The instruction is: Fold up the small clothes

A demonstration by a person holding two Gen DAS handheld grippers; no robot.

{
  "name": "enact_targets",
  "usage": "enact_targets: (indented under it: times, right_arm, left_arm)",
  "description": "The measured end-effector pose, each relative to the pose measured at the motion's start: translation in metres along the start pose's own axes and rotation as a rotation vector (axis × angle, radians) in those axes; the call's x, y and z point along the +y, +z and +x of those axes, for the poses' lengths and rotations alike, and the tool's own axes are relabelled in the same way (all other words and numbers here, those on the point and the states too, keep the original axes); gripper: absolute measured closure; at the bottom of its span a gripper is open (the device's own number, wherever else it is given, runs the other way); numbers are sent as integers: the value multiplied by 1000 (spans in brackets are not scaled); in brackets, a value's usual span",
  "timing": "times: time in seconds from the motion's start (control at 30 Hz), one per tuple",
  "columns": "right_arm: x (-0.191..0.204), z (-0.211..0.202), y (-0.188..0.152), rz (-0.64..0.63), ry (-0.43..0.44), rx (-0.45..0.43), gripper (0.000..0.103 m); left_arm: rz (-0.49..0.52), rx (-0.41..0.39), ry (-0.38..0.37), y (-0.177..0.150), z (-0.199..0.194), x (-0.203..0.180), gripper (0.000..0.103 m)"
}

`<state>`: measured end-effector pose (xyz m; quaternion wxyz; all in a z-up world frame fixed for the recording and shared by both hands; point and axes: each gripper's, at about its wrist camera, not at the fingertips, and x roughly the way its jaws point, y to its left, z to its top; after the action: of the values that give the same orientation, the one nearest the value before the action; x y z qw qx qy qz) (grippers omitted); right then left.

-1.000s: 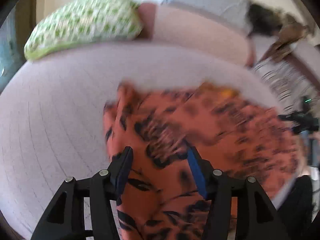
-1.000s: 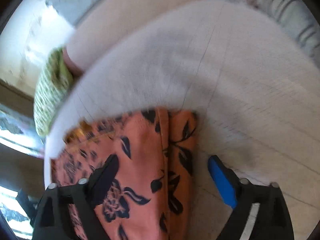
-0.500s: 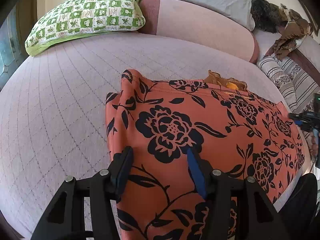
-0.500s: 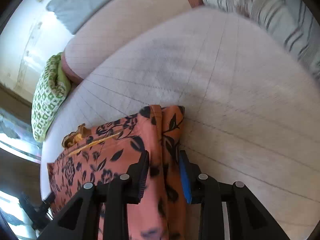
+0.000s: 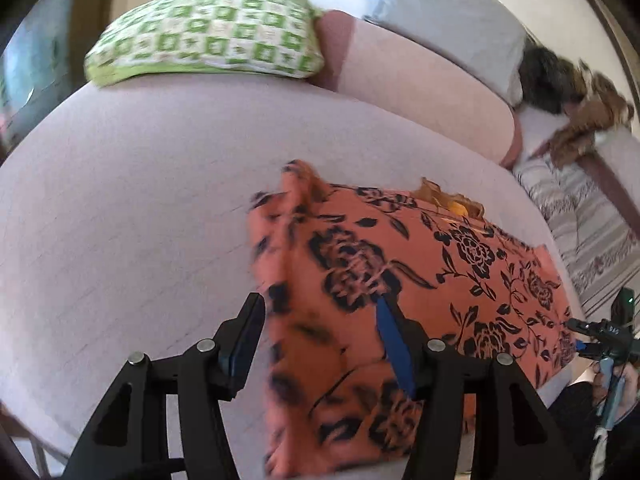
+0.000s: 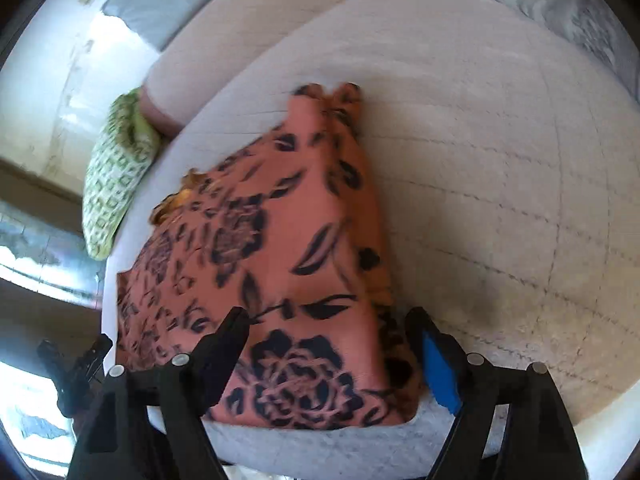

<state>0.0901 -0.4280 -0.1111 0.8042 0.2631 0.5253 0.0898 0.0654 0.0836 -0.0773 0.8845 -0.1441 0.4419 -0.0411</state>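
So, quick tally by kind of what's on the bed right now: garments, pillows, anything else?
Floral garment: 1, orange with black flowers, lying flat.
Checked pillow: 1, green and white.
Grey pillow: 1.
Bolster: 1, pink.
Striped cloth: 1, off to the side.
Total: 5
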Motion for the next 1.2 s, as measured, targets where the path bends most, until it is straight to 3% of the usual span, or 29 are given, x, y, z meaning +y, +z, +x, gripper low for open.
enact_targets:
  times: [0.1,0.17,0.2,0.23,0.33,0.47,0.53,0.6,0.67,0.7,0.77,0.9,0.93,0.97,1.0,1.07,1.13,1.17,1.2]
  right_arm:
    - [-1,8,0,-10,-26,12,19]
    - [1,5,2,0,-18,0,19]
    - [3,6,4,1,-16,0,18]
    - [3,4,4,2,-15,0,18]
    - [0,1,6,-4,-8,-2,18]
    - [-8,10,-4,12,12,-10,18]
    - [-9,11,-3,20,16,-9,18]
    - [-10,12,-3,21,25,-9,17]
    - [-9,13,-3,27,30,-10,16]
    - [-10,12,-2,30,32,-12,16]
    - [-11,11,-3,34,36,-15,16]
    - [-13,10,-3,42,53,-19,16]
    - [-14,10,-3,45,58,-20,16]
    - [-15,9,-3,47,64,-20,16]
    - [-15,9,-3,48,68,-20,16]
    - [-16,10,-3,48,74,-17,16]
    - [-17,10,-3,52,80,-15,16]
    - [-17,11,-2,55,84,-14,15]
    - [-17,12,-1,58,91,-11,13]
  left_arm:
    - [-62,87,-28,-23,-2,14,45]
    - [-42,103,-21,-34,-3,13,49]
    - [-26,119,-17,-39,-1,10,59]
    - [-23,155,-2,-43,4,10,94]
    - [-66,163,-14,-51,1,14,96]
    - [-205,199,-91,-57,8,38,93]
    - [-100,192,-52,-45,-3,22,89]
    - [8,135,-33,-28,-15,7,73]
    - [37,74,-51,-2,-21,3,46]
    - [39,38,-38,14,-20,3,43]
    - [54,28,-21,47,0,2,43]
    - [56,100,-8,88,63,1,48]
    - [57,113,16,94,78,2,69]
    - [55,137,87,97,92,7,99]
    - [13,160,164,95,103,21,97]
    - [-135,149,102,91,107,44,95]
    - [-115,114,114,89,96,41,90]
    - [-81,106,148,86,92,37,79]
    - [-80,112,154,83,92,37,74]
